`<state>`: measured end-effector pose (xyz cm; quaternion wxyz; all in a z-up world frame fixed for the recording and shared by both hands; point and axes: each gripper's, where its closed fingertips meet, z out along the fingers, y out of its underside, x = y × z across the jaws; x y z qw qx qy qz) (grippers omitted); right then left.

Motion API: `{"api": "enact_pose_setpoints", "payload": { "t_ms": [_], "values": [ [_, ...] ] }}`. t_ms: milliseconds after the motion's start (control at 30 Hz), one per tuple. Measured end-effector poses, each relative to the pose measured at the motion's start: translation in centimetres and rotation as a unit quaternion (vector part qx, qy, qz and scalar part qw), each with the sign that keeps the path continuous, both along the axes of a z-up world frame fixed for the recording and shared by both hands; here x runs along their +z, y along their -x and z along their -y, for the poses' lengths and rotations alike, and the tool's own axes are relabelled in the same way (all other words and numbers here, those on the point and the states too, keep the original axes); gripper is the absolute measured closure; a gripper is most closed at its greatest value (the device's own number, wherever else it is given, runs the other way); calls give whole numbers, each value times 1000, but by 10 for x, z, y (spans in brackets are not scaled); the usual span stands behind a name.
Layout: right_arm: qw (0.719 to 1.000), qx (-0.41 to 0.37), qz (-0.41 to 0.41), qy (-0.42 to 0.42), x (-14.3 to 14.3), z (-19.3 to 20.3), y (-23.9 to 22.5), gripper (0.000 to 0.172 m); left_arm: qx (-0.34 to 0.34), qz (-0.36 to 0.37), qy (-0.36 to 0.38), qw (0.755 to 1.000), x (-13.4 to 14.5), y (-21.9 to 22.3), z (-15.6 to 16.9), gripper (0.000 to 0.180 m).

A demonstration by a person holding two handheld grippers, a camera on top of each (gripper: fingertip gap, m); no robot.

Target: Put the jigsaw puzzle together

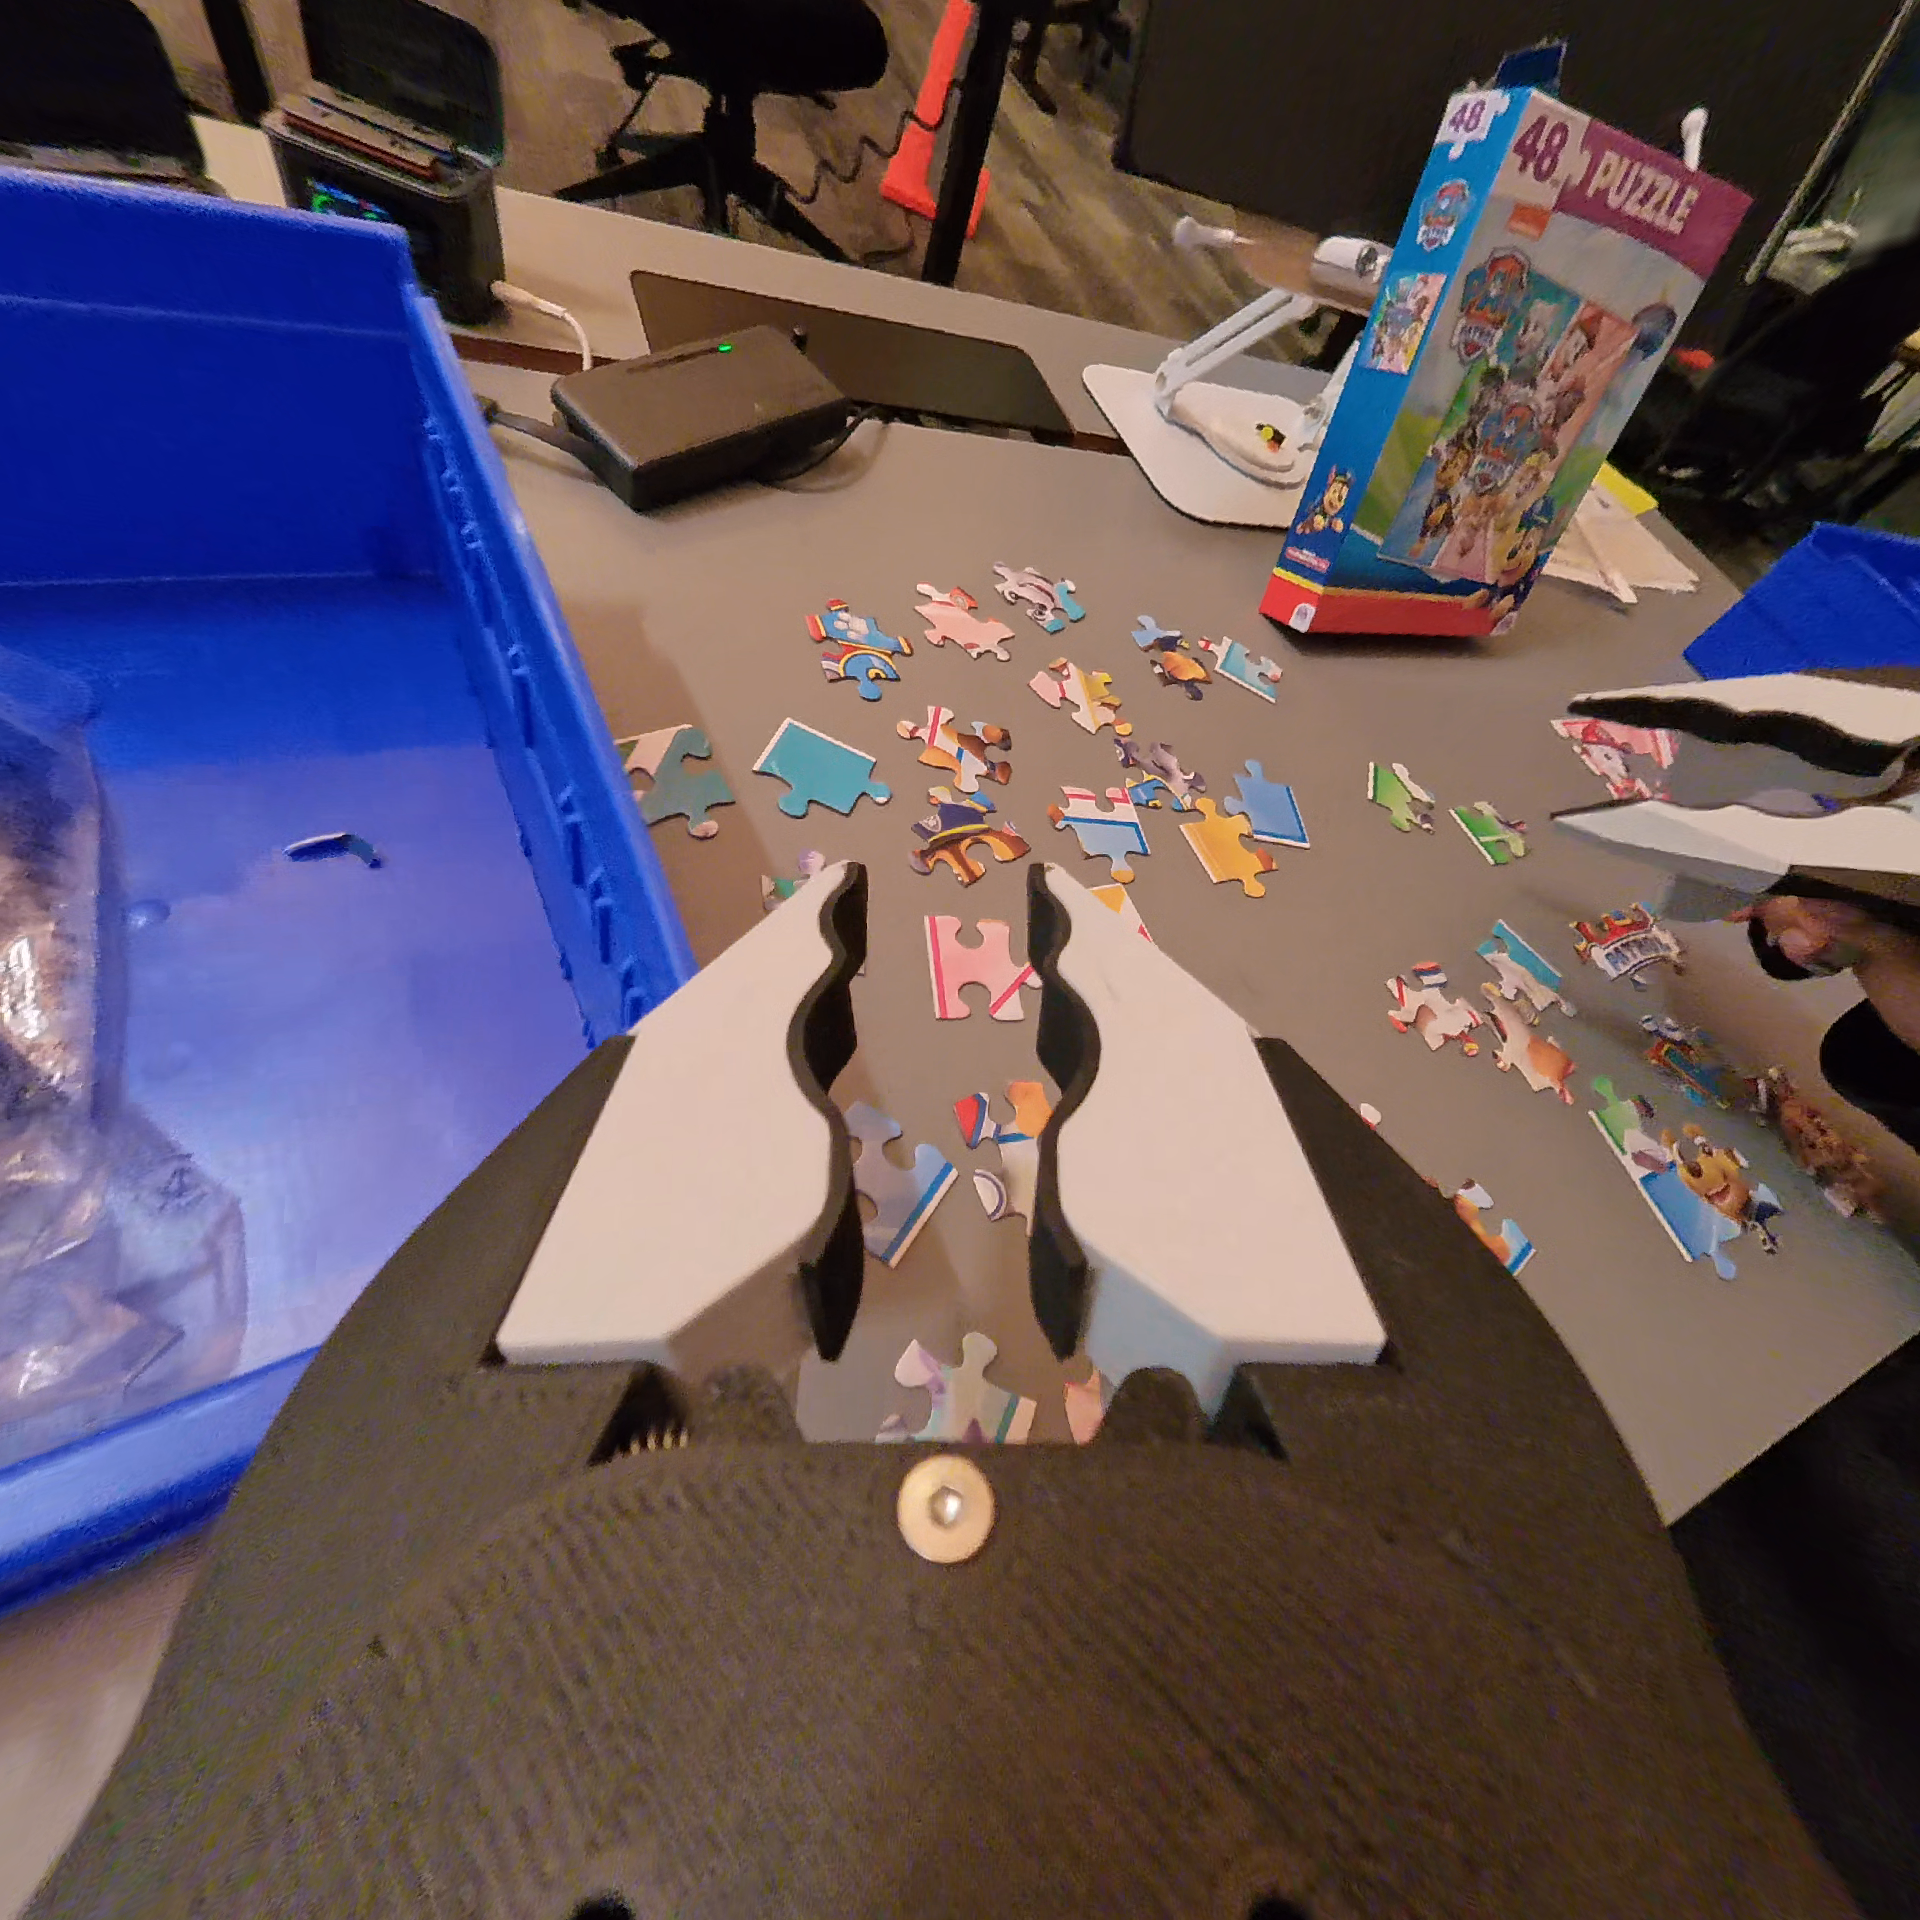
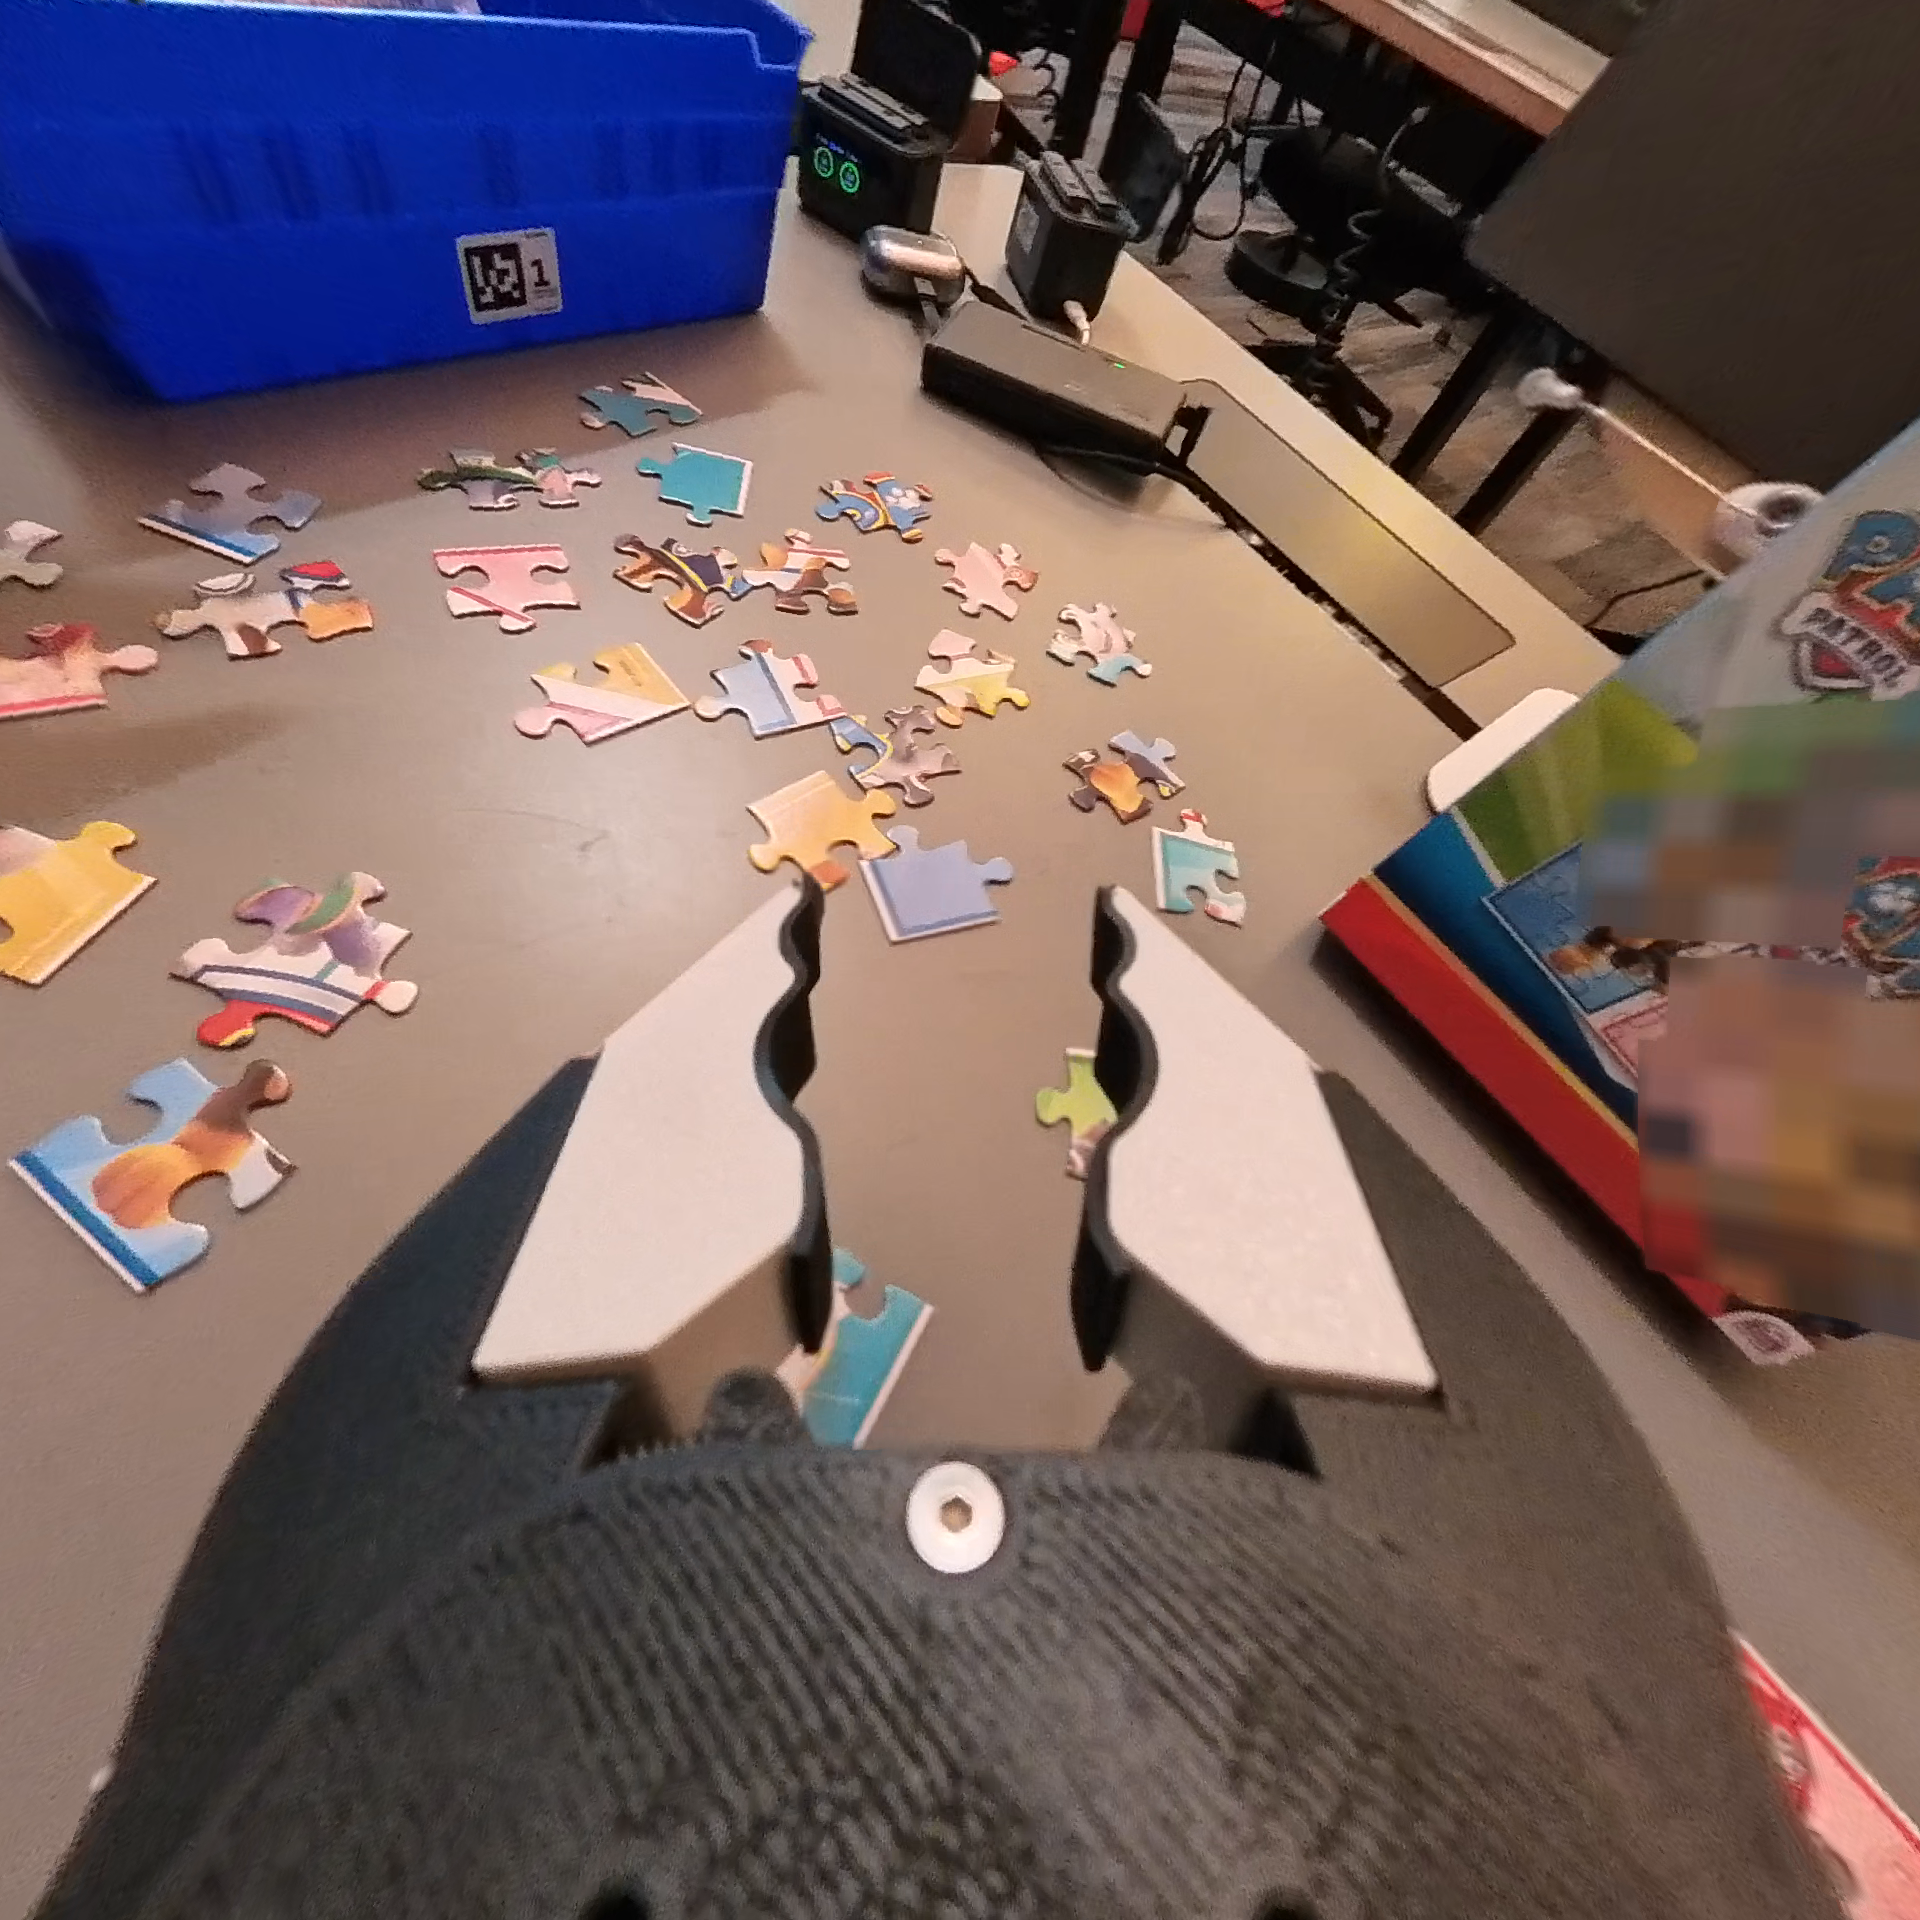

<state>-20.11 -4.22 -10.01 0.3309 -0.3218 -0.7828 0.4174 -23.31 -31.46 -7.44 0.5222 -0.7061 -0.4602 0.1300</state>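
Note:
Many loose jigsaw pieces lie spread flat on a grey table (image 1: 1382, 665). My left gripper (image 1: 948, 878) is open and holds nothing. It hovers above a pink piece (image 1: 977, 966) that lies on the table under the gap, beside the blue bin (image 1: 499, 644). My right gripper (image 2: 956, 894) is open wide and empty. It is just short of a light blue piece (image 2: 930, 883) and a yellow piece (image 2: 816, 826), with a green piece (image 2: 1075, 1101) under its right finger. The right gripper also shows open at the right edge of the left wrist view (image 1: 1569, 762).
A large blue bin (image 2: 364, 187) stands at the left with a clear plastic bag (image 1: 83, 1143) inside. The upright puzzle box (image 1: 1496, 395) stands at the far right, close to my right gripper (image 2: 1507, 987). A black power brick (image 1: 696, 416) and a white stand (image 1: 1226, 416) sit at the back. Tip to tip, the grippers are about 30 centimetres apart. The light blue piece (image 2: 930, 883) lies some 11 centimetres from my right tips, 25 centimetres from my left tips.

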Motion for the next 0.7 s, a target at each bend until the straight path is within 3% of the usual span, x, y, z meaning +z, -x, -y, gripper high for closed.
{"api": "enact_pose_setpoints", "payload": {
  "t_ms": [133, 233, 367, 700],
  "values": [
    [1000, -15, -18, -6, 7, -13, 4, 122, -4, -9, 30, 1000, -2, 6, -14, 154],
    [999, -24, -33, -6, 14, -21, 6, 126, 14, -48, 34, 998, 15, 10, -15, 164],
    [998, -38, -44, -1, 20, -32, 10, 127, 4, -85, -42, 995, 42, 8, -23, 162],
    [998, -48, -37, 31, 21, -38, 14, 128, 34, -103, -141, 984, 63, 9, 0, 151]
  ]
}}
